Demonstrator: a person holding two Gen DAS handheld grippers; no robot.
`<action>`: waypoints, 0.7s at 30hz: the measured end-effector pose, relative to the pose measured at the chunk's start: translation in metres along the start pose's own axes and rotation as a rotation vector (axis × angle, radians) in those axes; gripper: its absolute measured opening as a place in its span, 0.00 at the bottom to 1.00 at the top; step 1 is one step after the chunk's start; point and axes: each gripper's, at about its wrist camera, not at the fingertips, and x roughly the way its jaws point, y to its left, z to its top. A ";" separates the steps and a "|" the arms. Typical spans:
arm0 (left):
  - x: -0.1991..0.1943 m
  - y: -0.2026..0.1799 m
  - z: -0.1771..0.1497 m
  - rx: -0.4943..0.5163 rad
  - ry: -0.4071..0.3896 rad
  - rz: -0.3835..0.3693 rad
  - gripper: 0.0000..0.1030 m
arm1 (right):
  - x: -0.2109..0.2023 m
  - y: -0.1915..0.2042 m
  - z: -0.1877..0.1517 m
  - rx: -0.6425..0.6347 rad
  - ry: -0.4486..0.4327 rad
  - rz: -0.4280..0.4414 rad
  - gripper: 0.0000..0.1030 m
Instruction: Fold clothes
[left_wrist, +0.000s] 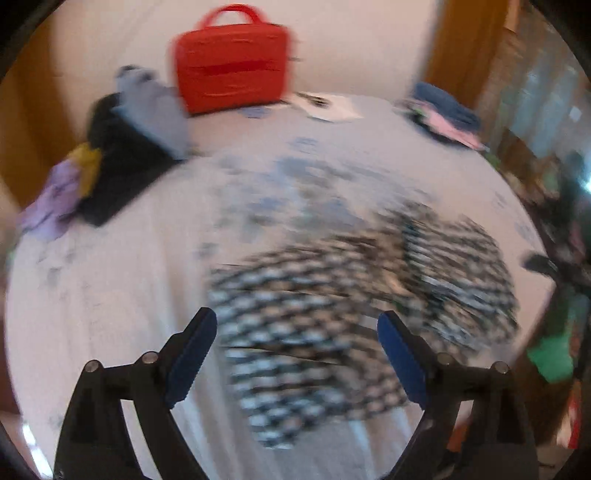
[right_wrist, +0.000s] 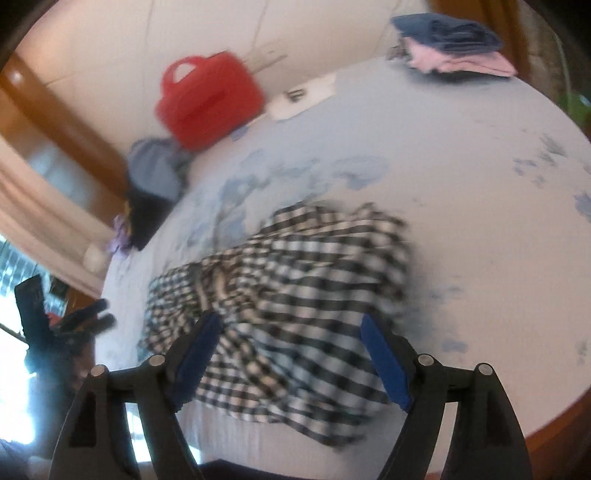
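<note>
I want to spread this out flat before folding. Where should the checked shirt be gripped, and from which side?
Probably at the near hem of the checked shirt, one corner per gripper, coming from above on the near side. It lies crumpled on the bedsheet, and that edge sits closest and unburied; both sets of jaws are open.

bare pale blue floral bedsheet (left_wrist: 110, 295) lies open at left and centre of the left wrist view; a rumpled black-and-white checked garment (left_wrist: 332, 314) fills the lower middle, a red handled fabric case (left_wrist: 231, 64) blocks the top.

Each gripper (left_wrist: 297, 328) (right_wrist: 290, 330): black arms, blue pads, silver rivets.
</note>
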 end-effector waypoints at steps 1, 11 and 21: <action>0.003 0.009 0.001 -0.033 0.003 0.015 0.87 | -0.003 -0.002 0.001 0.003 -0.002 -0.014 0.67; 0.085 -0.009 -0.040 -0.036 0.218 0.022 0.87 | 0.054 0.000 -0.032 -0.069 0.242 0.036 0.64; 0.049 -0.041 -0.041 -0.193 0.096 0.053 0.87 | 0.008 -0.010 0.040 -0.218 0.196 0.034 0.69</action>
